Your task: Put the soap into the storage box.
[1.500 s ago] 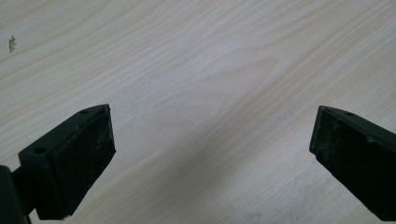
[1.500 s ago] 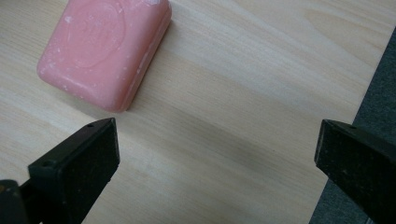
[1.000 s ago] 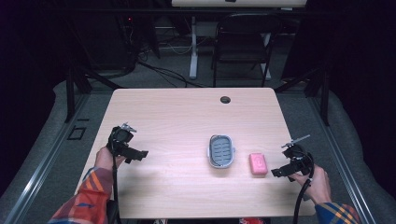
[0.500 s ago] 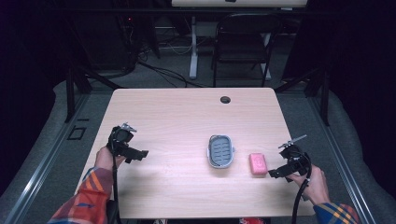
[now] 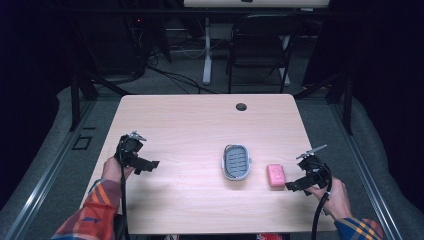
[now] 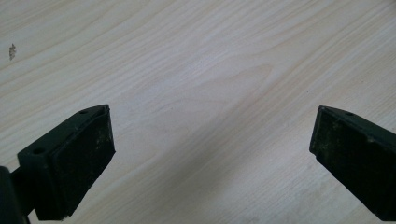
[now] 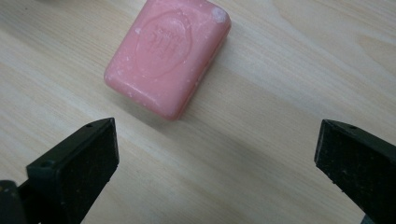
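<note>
Wood table (image 5: 190, 125) w/ grey dish (image 5: 236, 161) up top; stamped pink soap (image 7: 168, 56) before right claw (image 7: 215, 154), both claws released

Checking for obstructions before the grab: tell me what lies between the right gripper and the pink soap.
Nothing but bare wood. In the right gripper view the open right gripper faces the pink soap across an uncluttered strip of table.

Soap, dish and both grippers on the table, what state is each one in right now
Pink soap bar: lying flat on the table, stamped face up, untouched.
Soap dish: upright, empty, left of the soap and apart from it.
Right gripper: open, fingers short of the soap.
Left gripper: open, over bare wood, holding nothing.
</note>
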Tool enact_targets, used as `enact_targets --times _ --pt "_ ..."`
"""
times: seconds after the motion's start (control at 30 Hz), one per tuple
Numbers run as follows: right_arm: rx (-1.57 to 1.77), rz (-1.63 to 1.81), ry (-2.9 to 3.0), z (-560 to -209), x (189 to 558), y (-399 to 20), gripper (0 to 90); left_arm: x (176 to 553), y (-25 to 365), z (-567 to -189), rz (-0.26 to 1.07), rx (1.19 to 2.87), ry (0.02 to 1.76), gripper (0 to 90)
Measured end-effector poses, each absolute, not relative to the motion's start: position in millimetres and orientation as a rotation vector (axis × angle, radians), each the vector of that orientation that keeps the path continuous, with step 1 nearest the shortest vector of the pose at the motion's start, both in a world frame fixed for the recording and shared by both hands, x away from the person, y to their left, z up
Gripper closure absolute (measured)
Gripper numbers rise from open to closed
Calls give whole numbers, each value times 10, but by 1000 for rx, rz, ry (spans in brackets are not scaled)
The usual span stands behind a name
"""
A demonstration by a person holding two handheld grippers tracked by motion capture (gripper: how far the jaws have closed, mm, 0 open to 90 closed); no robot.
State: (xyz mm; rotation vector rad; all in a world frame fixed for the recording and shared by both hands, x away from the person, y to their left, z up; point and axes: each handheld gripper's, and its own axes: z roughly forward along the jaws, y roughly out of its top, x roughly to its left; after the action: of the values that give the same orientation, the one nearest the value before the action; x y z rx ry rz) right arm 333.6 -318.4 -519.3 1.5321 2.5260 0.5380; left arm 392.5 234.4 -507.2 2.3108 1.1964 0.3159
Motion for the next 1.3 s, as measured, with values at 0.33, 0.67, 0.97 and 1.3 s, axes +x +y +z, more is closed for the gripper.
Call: enact_targets --times 0.33,0.67,0.97,1.3 --pt "1506 586 2540 -5150 3347 -2984 0 3908 2337 -5054 325 2307 1198 0" --pt "1560 555 2536 -5182 3437 -2914 0 3922 2332 -5062 310 2310 1199 0" --pt "1569 496 2546 -5234 3547 -2740 0 3920 2331 -5058 309 2308 1198 0" --pt "1595 363 2540 -5340 3738 -2566 0 3931 2353 -5068 297 2305 1202 0"
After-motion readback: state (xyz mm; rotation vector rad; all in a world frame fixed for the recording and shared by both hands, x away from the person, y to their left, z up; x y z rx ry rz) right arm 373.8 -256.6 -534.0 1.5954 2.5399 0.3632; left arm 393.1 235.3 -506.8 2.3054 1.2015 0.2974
